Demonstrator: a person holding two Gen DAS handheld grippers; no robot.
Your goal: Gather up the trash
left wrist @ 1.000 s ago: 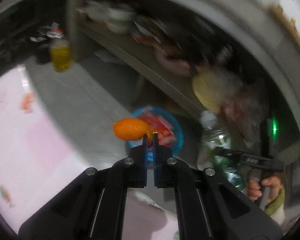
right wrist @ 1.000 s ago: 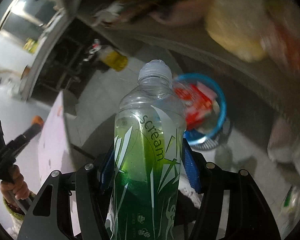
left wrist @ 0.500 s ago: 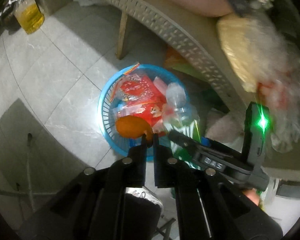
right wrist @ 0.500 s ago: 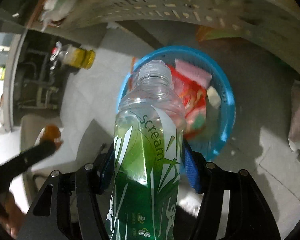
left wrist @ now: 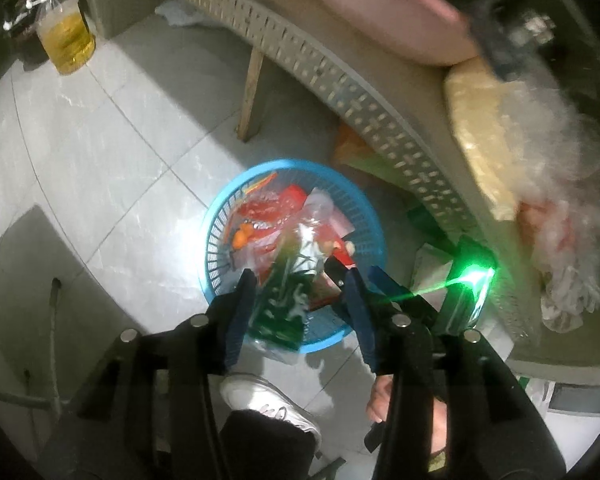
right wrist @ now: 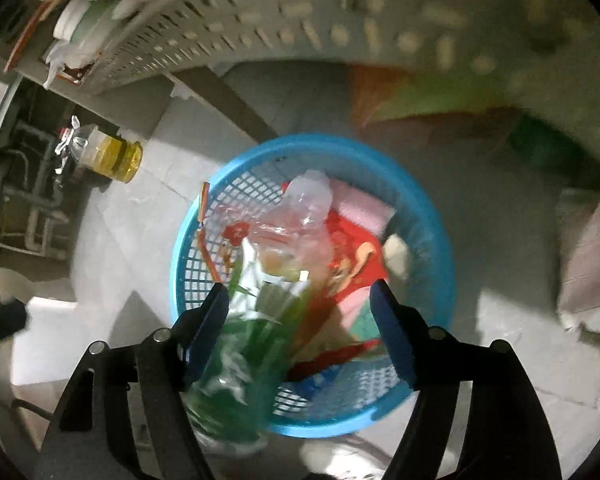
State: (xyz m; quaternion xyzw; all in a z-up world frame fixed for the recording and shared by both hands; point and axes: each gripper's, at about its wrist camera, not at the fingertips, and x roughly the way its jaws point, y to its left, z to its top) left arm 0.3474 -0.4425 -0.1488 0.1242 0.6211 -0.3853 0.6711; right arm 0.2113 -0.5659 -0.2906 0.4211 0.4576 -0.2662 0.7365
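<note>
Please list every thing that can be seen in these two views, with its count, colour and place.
basket: one, blue, on the tiled floor beside the table.
bottle: one, clear with green label, blurred, tipping into the basket between the right tool's fingers.
orange piece: one, orange, lying in the basket.
wrappers: several, red and pink, in the basket.
oil jug: one, yellow liquid, on the floor far from the basket.
table: one, beige, perforated edge, above the basket.
shoe: one, white, on the floor below the basket.
left tool: one, black with blue pads, jaws opening, nothing held.
right tool: one, black with blue pads, jaws opening over the basket.
</note>
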